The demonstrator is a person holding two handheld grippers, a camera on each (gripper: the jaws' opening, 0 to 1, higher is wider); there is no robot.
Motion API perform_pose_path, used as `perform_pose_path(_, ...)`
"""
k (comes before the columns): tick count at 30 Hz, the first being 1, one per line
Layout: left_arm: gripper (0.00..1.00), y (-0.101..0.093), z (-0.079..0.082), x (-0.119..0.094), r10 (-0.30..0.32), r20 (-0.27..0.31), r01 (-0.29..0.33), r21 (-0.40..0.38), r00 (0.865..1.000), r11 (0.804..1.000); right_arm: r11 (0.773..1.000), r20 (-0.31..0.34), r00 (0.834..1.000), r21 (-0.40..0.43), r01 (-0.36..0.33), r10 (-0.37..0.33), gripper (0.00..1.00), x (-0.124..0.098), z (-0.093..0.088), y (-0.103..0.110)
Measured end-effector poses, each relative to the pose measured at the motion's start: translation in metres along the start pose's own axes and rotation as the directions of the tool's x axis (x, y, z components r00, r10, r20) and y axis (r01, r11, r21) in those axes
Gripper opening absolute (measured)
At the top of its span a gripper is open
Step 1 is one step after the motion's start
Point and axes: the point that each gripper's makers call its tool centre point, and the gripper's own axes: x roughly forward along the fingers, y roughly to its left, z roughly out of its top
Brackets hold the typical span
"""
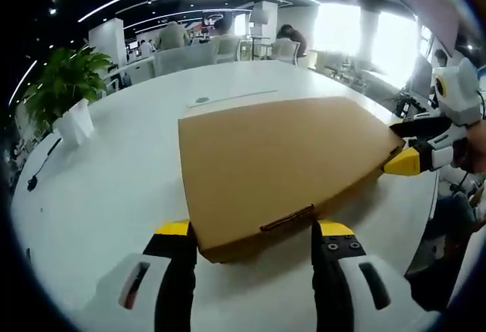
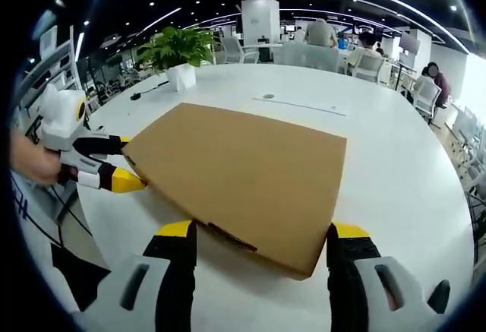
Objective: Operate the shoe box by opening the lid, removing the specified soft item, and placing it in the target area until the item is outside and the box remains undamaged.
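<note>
The shoe box (image 1: pixel 281 165) looks like matt brown cardboard, smooth. The table (image 1: pixel 114 180) is white, smooth, slightly glossy. The 2 grippers, left gripper (image 1: pixel 257 235) and right gripper (image 2: pixel 262 235), seem hard plastic, perhaps half-glossy.

A large white tabletop (image 1: pixel 121 165) with a rounded edge. A flat brown cardboard shoe box (image 1: pixel 281 161), lid closed, lies near its near edge. A potted green plant (image 1: pixel 67 89) in a white pot stands by the far edge, with a black cable (image 1: pixel 42 166) beside it.
</note>
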Motion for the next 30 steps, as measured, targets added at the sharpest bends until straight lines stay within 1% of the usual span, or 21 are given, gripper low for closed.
perform_pose_path(2,0.61,0.002,-0.001,0.001,0.001,-0.006,-0.001,0.009,1.000,1.000,1.000,-0.003,1.000,-0.001,-0.002,0.002,0.70,-0.002,-0.001,0.001)
perform_pose_path(5,0.60,0.001,-0.005,-0.004,0.006,-0.013,-0.006,0.024,1.000,1.000,1.000,-0.001,1.000,-0.003,-0.004,0.004,0.70,-0.004,-0.003,0.003)
perform_pose_path(8,0.59,-0.001,-0.007,-0.007,0.004,-0.016,-0.004,0.020,1.000,1.000,1.000,-0.001,1.000,-0.003,-0.005,0.005,0.70,-0.007,-0.005,0.005)
perform_pose_path(13,0.59,-0.005,-0.013,-0.016,-0.007,-0.004,0.007,-0.014,1.000,1.000,1.000,-0.004,1.000,-0.014,-0.022,0.022,0.70,-0.011,-0.007,0.007)
perform_pose_path(16,0.58,-0.006,-0.016,-0.018,0.001,-0.015,-0.001,-0.017,1.000,1.000,0.999,-0.006,1.000,-0.021,-0.028,0.028,0.70,-0.011,-0.008,0.008)
perform_pose_path(21,0.57,-0.006,-0.019,-0.021,-0.003,-0.019,0.003,-0.017,1.000,1.000,0.999,-0.006,1.000,-0.022,-0.029,0.029,0.70,-0.014,-0.012,0.010)
perform_pose_path(25,0.56,-0.009,-0.023,-0.027,-0.001,-0.050,0.000,-0.017,0.999,1.000,0.999,-0.008,0.999,-0.016,-0.044,0.044,0.69,-0.020,-0.015,0.012)
perform_pose_path(30,0.55,-0.013,-0.029,-0.033,-0.003,-0.040,0.002,-0.015,0.999,1.000,0.999,-0.007,0.999,-0.011,-0.053,0.052,0.69,-0.024,-0.020,0.016)
